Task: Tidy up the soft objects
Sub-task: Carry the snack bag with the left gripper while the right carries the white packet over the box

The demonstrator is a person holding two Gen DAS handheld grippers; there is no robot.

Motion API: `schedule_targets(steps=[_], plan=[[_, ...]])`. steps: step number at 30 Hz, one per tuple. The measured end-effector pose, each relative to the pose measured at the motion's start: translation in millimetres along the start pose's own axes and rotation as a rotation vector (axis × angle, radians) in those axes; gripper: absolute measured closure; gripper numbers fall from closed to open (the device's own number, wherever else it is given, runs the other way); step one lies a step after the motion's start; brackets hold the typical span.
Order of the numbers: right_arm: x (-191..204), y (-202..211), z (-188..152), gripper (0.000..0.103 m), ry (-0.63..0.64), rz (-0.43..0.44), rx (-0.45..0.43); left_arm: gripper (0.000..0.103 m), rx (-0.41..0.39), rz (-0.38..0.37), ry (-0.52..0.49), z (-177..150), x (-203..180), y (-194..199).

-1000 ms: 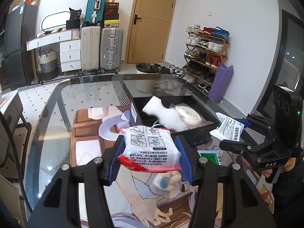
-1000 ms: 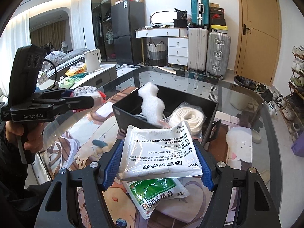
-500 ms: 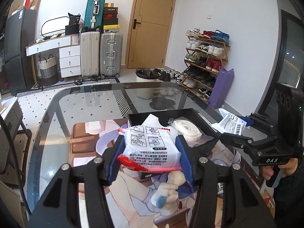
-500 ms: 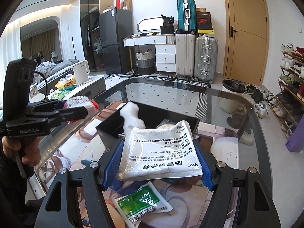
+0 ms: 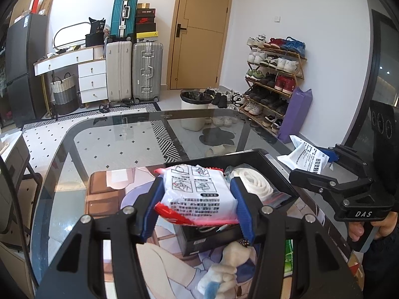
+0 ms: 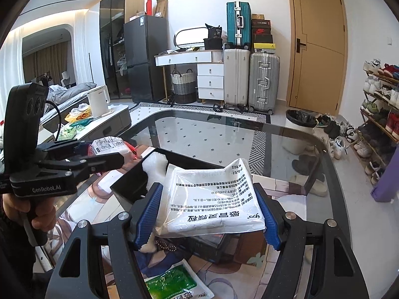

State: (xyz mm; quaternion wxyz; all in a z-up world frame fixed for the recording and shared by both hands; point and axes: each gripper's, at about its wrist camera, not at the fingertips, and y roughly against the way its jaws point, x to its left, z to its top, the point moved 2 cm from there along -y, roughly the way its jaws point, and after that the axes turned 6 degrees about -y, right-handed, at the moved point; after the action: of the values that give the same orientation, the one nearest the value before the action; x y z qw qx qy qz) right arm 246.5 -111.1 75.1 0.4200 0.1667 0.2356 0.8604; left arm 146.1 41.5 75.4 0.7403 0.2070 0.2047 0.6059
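Observation:
My left gripper (image 5: 197, 200) is shut on a white soft pack with red edges (image 5: 197, 195), held above the near edge of a black box (image 5: 276, 174). In the box lies a bagged white coil (image 5: 251, 184). My right gripper (image 6: 208, 206) is shut on a flat white pouch with black print (image 6: 212, 199), held over the same black box (image 6: 134, 186), where a white foam piece (image 6: 155, 167) stands. Each gripper shows in the other's view: the right one (image 5: 321, 172) at the right with its pouch (image 5: 308, 158), the left one (image 6: 99, 155) at the left with its pack (image 6: 109, 145).
A green-and-white pouch (image 6: 174, 284) and a plush toy (image 5: 224, 269) lie on the printed mat (image 5: 112, 189) covering the glass table (image 5: 119, 144). Suitcases (image 5: 147, 74), a shoe rack (image 5: 271, 74) and a bin (image 5: 193, 109) stand beyond the table.
Both grippers have drawn back and risen a little with their packs still held. The black box now sits lower in both views and mostly behind the held items.

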Motion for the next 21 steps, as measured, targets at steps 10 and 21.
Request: schedule_targets(steps=[10, 21], plan=[[0, -18, 6, 0.031, 0.012, -0.002, 0.016, 0.05, 0.023, -0.003, -0.019, 7, -4, -28], [-6, -31, 6, 0.031, 0.023, -0.001, 0.045, 0.05, 0.098, -0.013, -0.047, 0, -11, -64]])
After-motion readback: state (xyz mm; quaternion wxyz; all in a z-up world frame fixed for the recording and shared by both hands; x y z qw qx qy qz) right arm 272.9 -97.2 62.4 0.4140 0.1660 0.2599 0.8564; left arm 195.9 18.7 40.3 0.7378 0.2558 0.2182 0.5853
